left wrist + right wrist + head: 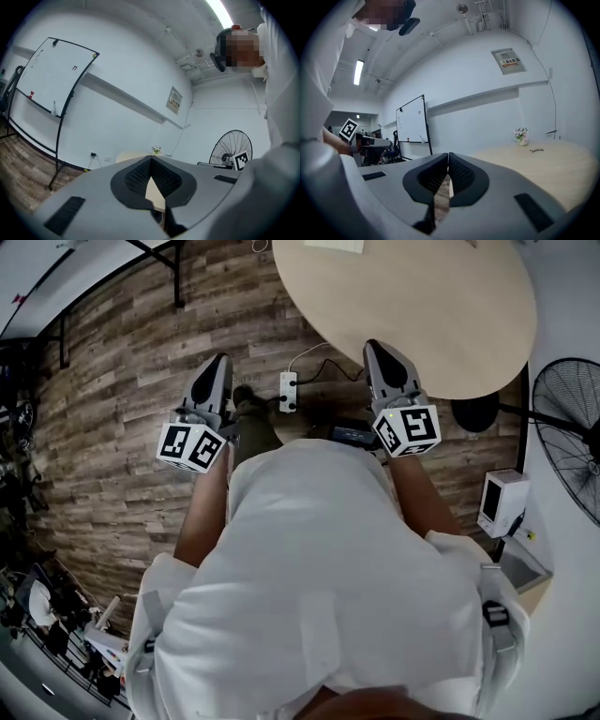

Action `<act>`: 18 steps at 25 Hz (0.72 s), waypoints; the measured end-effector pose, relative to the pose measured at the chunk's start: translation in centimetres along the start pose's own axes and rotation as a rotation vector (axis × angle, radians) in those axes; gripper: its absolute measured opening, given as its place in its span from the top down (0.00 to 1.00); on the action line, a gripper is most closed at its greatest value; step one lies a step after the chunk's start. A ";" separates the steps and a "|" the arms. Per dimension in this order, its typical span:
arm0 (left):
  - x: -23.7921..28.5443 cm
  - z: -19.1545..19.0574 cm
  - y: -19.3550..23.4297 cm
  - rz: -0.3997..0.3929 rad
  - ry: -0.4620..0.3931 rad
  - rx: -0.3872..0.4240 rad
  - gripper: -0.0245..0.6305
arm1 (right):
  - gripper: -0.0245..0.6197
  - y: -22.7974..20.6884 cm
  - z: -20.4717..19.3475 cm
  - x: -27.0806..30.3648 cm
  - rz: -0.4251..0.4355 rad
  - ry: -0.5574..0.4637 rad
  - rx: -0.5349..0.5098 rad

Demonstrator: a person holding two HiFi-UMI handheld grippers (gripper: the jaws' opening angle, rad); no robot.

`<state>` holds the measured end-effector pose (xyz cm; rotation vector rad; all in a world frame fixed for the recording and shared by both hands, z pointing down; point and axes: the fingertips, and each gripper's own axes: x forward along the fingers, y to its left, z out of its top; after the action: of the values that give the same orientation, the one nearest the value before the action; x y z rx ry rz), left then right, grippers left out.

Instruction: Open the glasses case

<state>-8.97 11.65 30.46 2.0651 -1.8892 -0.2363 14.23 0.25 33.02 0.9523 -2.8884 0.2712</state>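
Left tongs (221, 358), right tongs (372, 345) closed, empty, near table (450, 324).

Upper left of the frame: open floor (112, 427). Right side: counter (422, 306) and fan (567, 437), apparently close together, restrict passage.

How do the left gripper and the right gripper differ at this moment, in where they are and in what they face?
The left gripper hangs over the wooden floor; the right gripper has its tip by the edge of the round table. The left gripper view shows that table far off, near a fan; the right gripper view shows its top close, with glasses and a flower vase. Shared: both have their jaws together and hold nothing.
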 end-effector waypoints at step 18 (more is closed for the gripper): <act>11.4 8.3 18.6 -0.393 0.082 0.040 0.94 | 0.92 4.5 4.4 15.8 -0.367 -0.027 -0.044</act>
<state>-27.96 -1.90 30.41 2.4208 -1.4383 -0.2022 -1.27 -6.27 30.26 1.4554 -2.6577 0.1654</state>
